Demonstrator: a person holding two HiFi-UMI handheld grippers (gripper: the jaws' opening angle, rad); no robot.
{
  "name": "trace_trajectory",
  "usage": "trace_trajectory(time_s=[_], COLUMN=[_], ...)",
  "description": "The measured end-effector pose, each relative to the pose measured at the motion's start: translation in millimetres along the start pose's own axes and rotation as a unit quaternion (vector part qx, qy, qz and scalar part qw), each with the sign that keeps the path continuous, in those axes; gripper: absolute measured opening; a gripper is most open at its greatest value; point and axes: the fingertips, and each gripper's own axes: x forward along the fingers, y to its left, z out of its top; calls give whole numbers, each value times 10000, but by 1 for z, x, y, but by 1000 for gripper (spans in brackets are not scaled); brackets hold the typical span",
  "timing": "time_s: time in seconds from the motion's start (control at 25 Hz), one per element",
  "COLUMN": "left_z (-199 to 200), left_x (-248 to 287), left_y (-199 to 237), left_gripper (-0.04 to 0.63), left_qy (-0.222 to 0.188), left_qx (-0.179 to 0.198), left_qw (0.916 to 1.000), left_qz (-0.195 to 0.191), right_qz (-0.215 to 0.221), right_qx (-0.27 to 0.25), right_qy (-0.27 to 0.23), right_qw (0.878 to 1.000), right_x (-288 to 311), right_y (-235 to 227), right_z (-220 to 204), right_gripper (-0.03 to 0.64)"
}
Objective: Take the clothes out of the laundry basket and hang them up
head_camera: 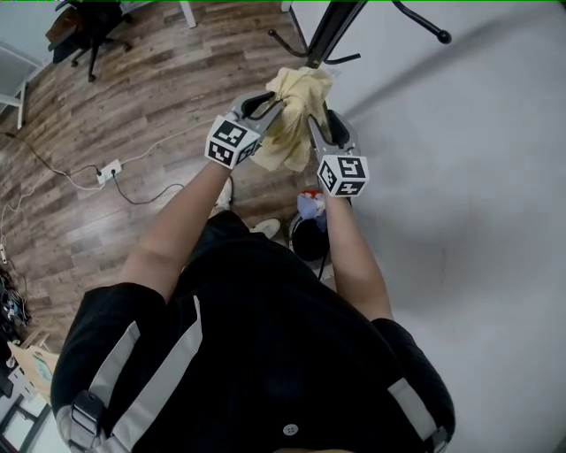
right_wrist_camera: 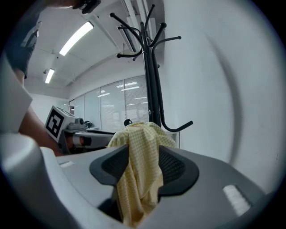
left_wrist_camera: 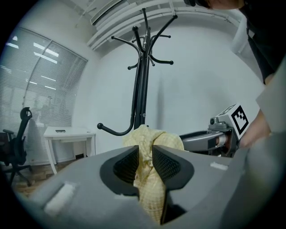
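A pale yellow checked garment (head_camera: 292,115) hangs bunched between my two grippers, just below the black coat stand (head_camera: 332,31). My left gripper (head_camera: 272,104) holds its left side; in the left gripper view the pads pinch the fabric (left_wrist_camera: 149,188) in a narrow gap at the left gripper (left_wrist_camera: 145,156). My right gripper (head_camera: 317,124) is at its right side. In the right gripper view the jaws of the right gripper (right_wrist_camera: 144,159) stand wider and the cloth (right_wrist_camera: 138,179) drapes loosely between them. The stand's hooks (left_wrist_camera: 140,80) (right_wrist_camera: 154,89) rise right behind the garment.
A dark laundry basket (head_camera: 305,241) with more clothes (head_camera: 309,208) stands on the floor below my arms. A white wall lies to the right. On the wood floor are a power strip (head_camera: 109,170) with cables and an office chair (head_camera: 88,26). A white desk (left_wrist_camera: 67,132) stands at the left.
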Motion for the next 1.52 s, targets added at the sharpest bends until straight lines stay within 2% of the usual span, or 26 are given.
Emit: trace_trajectory(time_s=[0.24, 0.52, 0.64, 0.8, 0.96, 1.08, 1.2, 1.32, 1.4, 1.52], left_z=[2, 29, 51, 80, 84, 88, 92, 86, 76, 51], left_x=[-12, -38, -53, -69, -66, -58, -59, -61, -59, -55], left_y=[1, -3, -17, -39, -82, -116, -152, -187, -209, -238], left_gripper=[101, 101, 101, 101, 101, 104, 136, 177, 211, 264], left_qy=[8, -183, -348, -531, -689, -731, -659, -560, -556, -330], left_qx=[30, 84, 364, 596, 857, 906, 891, 825, 763, 567], left_qw=[9999, 9997, 9987, 9956, 9875, 9775, 9628, 9466, 9362, 9266], left_qz=[125, 136, -40, -500, -1127, -1759, -2465, -3065, -3385, -3702], right_qz=[136, 418, 510, 406, -12, -580, -1339, -1987, -2361, -2766], right_qx=[-64, -294, -391, -533, -631, -575, -392, -146, -18, 184], right_qy=[-154, -341, -485, -687, -824, -808, -698, -525, -391, -143], right_qw=[9998, 9981, 9968, 9954, 9946, 9934, 9878, 9785, 9709, 9607], right_x=[-10, -21, -35, -59, -95, -126, -169, -217, -248, -287], right_y=[0, 12, 25, 42, 38, 28, 26, 26, 26, 26], right_z=[16, 42, 61, 87, 79, 73, 67, 51, 34, 3], right_gripper=[212, 206, 206, 206, 206, 210, 218, 282, 313, 341])
